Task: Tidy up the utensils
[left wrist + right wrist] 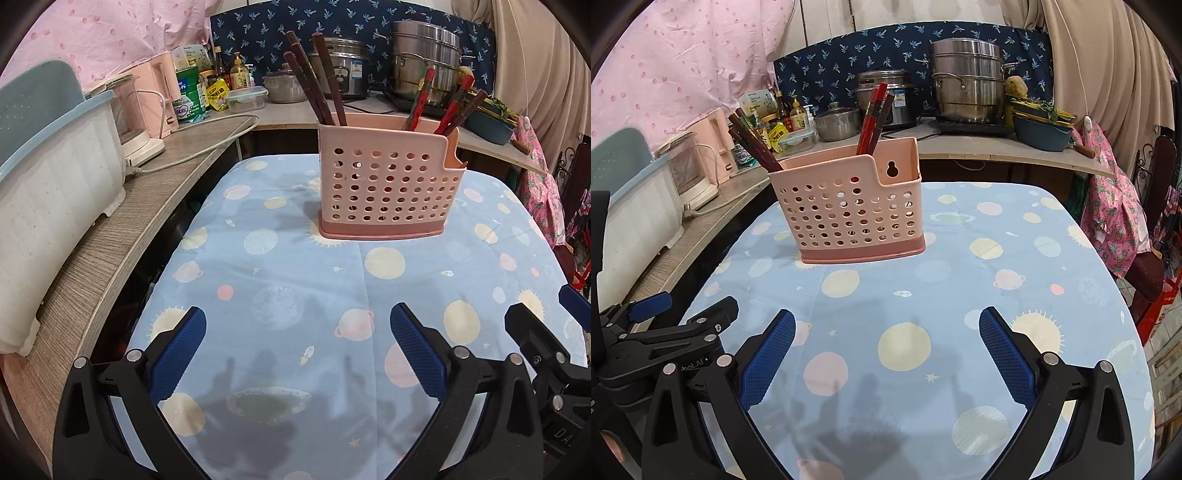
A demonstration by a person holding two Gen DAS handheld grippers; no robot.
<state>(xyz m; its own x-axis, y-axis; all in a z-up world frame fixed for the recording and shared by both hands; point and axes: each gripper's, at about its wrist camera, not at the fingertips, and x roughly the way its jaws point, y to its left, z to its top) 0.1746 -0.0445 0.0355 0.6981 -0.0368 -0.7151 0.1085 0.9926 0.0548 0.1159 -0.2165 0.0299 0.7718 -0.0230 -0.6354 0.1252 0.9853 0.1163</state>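
I hover both the left gripper and right gripper, jaws wide and empty, near of the pink utensil holder, whose two compartments hold dark chopsticks on the left and red chopsticks on the right, so sorting looks finished and I judge no further grasp is needed.

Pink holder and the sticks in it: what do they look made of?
Pink holder: apparently moulded plastic, matte, judging by its punched round holes and darker snap-on base. Chopsticks: probably lacquered wood, dark brown and glossy; the red ones could equally be plastic.

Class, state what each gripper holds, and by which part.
Nothing: the left gripper and right gripper are both open and empty.
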